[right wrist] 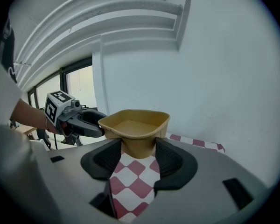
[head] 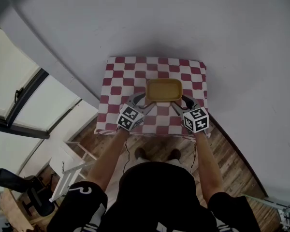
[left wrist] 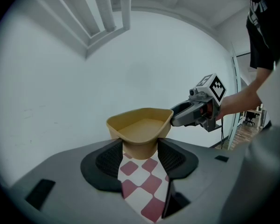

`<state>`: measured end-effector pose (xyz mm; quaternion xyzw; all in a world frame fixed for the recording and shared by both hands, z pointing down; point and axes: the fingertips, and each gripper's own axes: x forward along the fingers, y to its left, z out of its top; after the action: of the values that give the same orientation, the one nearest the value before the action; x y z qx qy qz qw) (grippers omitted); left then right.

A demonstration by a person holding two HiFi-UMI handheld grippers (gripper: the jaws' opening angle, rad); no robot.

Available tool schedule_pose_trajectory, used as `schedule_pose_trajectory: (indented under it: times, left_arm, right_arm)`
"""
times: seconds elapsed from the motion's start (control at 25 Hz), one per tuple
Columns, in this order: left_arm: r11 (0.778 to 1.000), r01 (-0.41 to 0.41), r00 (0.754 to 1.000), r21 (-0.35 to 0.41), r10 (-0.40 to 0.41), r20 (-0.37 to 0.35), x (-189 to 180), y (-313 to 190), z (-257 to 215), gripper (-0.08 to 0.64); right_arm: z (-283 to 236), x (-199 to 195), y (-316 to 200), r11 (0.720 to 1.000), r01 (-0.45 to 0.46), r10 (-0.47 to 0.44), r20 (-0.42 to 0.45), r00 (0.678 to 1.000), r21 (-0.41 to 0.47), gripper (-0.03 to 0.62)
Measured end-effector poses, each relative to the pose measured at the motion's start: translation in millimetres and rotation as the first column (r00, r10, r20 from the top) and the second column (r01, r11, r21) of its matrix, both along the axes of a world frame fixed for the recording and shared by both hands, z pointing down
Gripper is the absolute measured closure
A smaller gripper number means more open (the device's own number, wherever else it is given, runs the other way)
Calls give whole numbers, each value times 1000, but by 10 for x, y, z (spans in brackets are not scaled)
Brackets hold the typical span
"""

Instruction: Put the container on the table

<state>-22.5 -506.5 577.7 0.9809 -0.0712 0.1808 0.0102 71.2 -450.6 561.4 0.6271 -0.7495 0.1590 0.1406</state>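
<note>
A tan open container hangs a little above the table with the red-and-white checked cloth, near its front edge. My left gripper is shut on the container's left end and my right gripper on its right end. In the left gripper view the container's narrow end sits wedged between the black pads of the left gripper, and the right gripper clasps the far rim. The right gripper view mirrors this: the container is in the right gripper, with the left gripper opposite. The container is empty.
The table stands against a white wall. A window runs along the left. A white folding frame stands on the wooden floor at the lower left, beside a black object.
</note>
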Motion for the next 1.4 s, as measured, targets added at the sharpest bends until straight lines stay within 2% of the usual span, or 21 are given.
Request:
schedule_pose_trajectory:
  times: [0.2, 0.48, 0.8, 0.96, 1.4]
  left_arm:
    - [999, 15, 1000, 33, -15, -15, 179, 23, -100, 313]
    - [999, 31, 1000, -9, -31, 7, 359, 9, 73, 313]
    - [1000, 23, 999, 15, -24, 23, 531, -155, 262, 313]
    - [999, 29, 998, 26, -31, 63, 546, -230, 454, 313]
    - [999, 41, 992, 26, -44, 115, 691, -491, 821, 313]
  right_arm:
    - [57, 154, 15, 1000, 15, -15, 21, 1000, -1, 348]
    - [141, 361, -21, 1000, 18, -18, 20, 1000, -17, 348]
    - [369, 520, -165, 999, 20, -19, 29, 999, -36, 350]
    - [553, 547, -246, 998, 31, -30, 26, 999, -55, 351]
    - [978, 696, -529, 993, 43, -39, 39, 998, -107, 354]
